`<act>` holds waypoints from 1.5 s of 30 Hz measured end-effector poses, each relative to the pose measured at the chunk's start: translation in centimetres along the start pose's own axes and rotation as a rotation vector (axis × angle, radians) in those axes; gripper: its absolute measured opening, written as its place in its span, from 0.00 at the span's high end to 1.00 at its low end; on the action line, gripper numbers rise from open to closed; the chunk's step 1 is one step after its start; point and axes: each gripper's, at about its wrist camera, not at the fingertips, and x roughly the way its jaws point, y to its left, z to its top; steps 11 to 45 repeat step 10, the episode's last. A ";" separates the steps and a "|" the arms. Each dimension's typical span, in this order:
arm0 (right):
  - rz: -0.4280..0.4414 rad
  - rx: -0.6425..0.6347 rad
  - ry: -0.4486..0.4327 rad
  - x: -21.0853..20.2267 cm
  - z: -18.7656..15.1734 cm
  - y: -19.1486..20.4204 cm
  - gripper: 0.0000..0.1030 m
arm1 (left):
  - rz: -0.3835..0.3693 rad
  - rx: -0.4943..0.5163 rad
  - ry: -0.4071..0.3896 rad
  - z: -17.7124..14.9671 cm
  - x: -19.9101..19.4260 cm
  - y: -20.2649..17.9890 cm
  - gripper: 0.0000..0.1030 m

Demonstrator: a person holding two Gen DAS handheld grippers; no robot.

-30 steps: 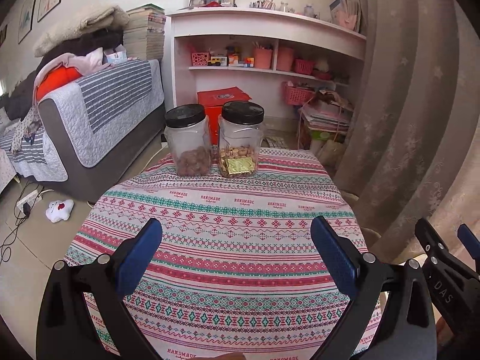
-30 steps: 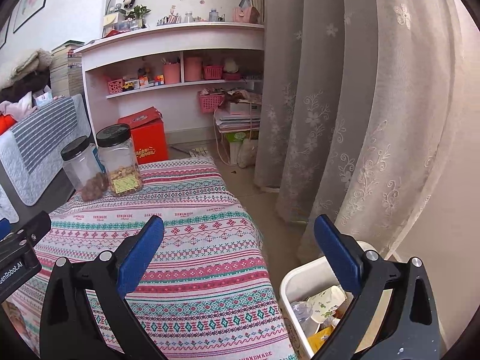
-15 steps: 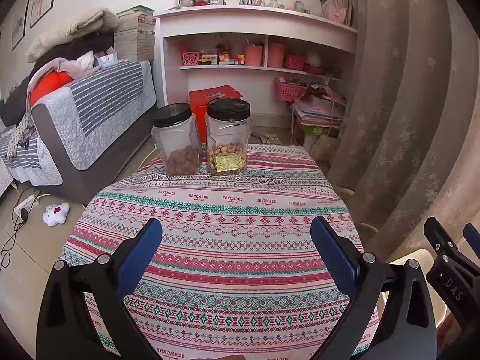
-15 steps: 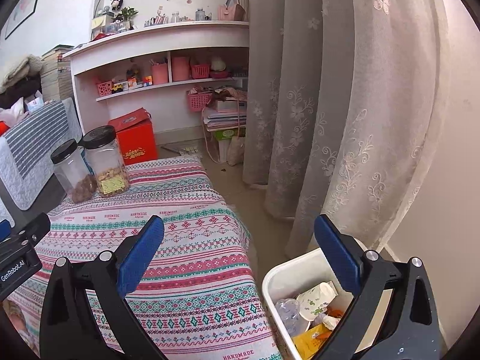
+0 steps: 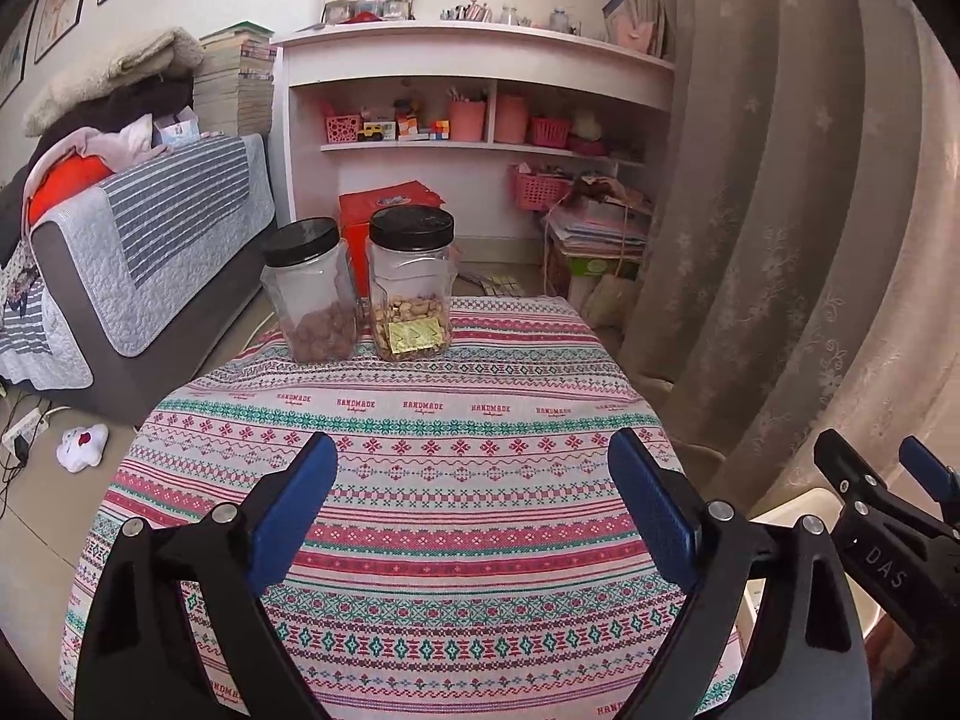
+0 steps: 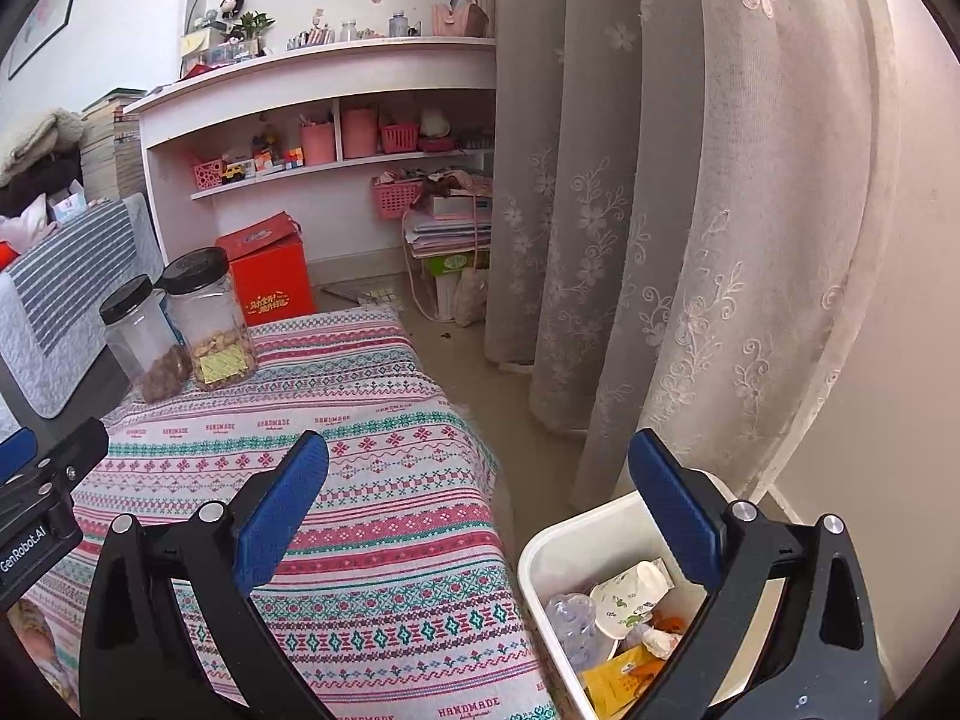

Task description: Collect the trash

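Observation:
A white trash bin (image 6: pixel 558 546) stands on the floor right of the table and holds several pieces of trash: a crushed paper cup (image 6: pixel 630 597), a clear plastic bottle (image 6: pixel 570 618) and a yellow wrapper (image 6: pixel 618 681). My right gripper (image 6: pixel 477 486) is open and empty, above the table's right edge and the bin. My left gripper (image 5: pixel 474 483) is open and empty above the patterned tablecloth (image 5: pixel 420 432). The bin's rim shows in the left wrist view (image 5: pixel 798 504), behind the right gripper's body (image 5: pixel 882 546).
Two black-lidded jars of snacks (image 5: pixel 312 294) (image 5: pixel 411 288) stand at the table's far edge, also in the right wrist view (image 6: pixel 210 318). A sofa (image 5: pixel 138 252) is on the left, pink shelves (image 5: pixel 468 120) behind, a curtain (image 6: pixel 660 210) on the right.
Both grippers have drawn back and risen; the jars look farther away. More of the trash bin shows in the right wrist view. Both stay open and empty.

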 end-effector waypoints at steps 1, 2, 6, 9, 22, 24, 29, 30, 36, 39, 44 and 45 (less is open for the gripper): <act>-0.002 0.000 0.000 0.0 0.0 0.0 0.07 | -0.004 -0.001 -0.003 0.0 -0.1 0.1 0.15; -0.002 0.000 -0.001 0.0 0.0 0.0 0.07 | -0.006 0.000 -0.006 0.0 -0.1 0.1 0.15; 0.002 -0.002 -0.004 -0.1 0.0 0.2 0.07 | -0.007 0.012 0.003 0.1 0.0 -0.2 0.11; 0.006 -0.002 -0.004 -0.1 0.0 0.4 0.07 | -0.006 0.013 0.013 0.1 0.0 -0.3 0.06; 0.007 -0.002 -0.004 -0.1 0.0 0.4 0.07 | -0.007 0.009 0.014 0.1 0.0 -0.2 0.06; 0.007 -0.002 -0.004 -0.1 0.0 0.4 0.07 | -0.007 0.009 0.014 0.1 0.0 -0.2 0.06; 0.007 -0.002 -0.004 -0.1 0.0 0.4 0.07 | -0.007 0.009 0.014 0.1 0.0 -0.2 0.06; 0.007 -0.002 -0.004 -0.1 0.0 0.4 0.07 | -0.007 0.009 0.014 0.1 0.0 -0.2 0.06; 0.007 -0.002 -0.004 -0.1 0.0 0.4 0.07 | -0.007 0.009 0.014 0.1 0.0 -0.2 0.06; 0.007 -0.002 -0.004 -0.1 0.0 0.4 0.07 | -0.007 0.009 0.014 0.1 0.0 -0.2 0.06; 0.007 -0.002 -0.004 -0.1 0.0 0.4 0.07 | -0.007 0.009 0.014 0.1 0.0 -0.2 0.06; 0.007 -0.002 -0.004 -0.1 0.0 0.4 0.07 | -0.007 0.009 0.014 0.1 0.0 -0.2 0.06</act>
